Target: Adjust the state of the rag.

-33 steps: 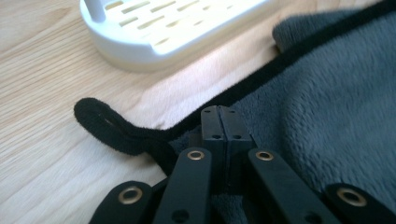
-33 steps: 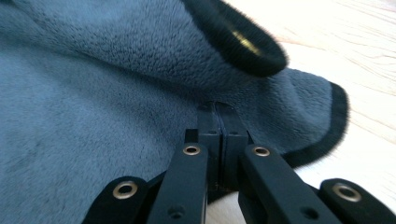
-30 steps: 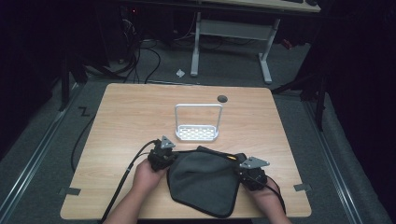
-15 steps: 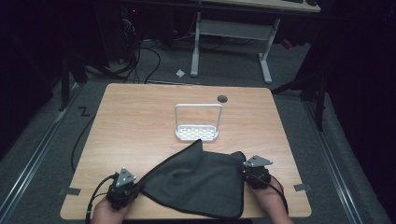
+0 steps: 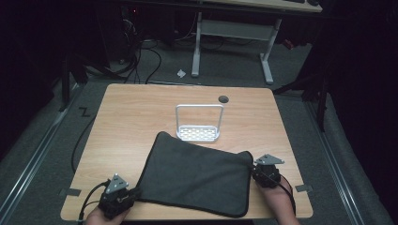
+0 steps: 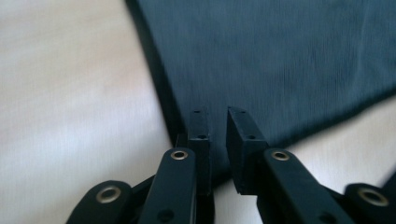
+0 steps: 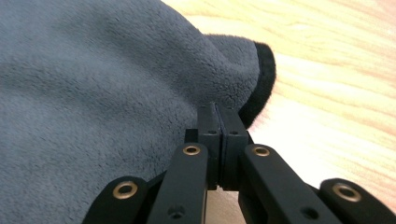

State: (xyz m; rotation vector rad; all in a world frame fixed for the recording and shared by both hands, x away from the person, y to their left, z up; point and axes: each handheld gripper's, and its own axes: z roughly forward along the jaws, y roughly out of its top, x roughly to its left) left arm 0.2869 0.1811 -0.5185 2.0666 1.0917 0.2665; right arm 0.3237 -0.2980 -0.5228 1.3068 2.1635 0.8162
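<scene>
Two grippers at the cloth (image 5: 197,176), spread flat along the counter's (image 5: 131,112) near edge. Right gripper (image 7: 218,122) fingers clamped on its corner; left gripper (image 6: 217,128) fingers slightly apart at the hem. Could bunch again if tugged one-sided.
</scene>
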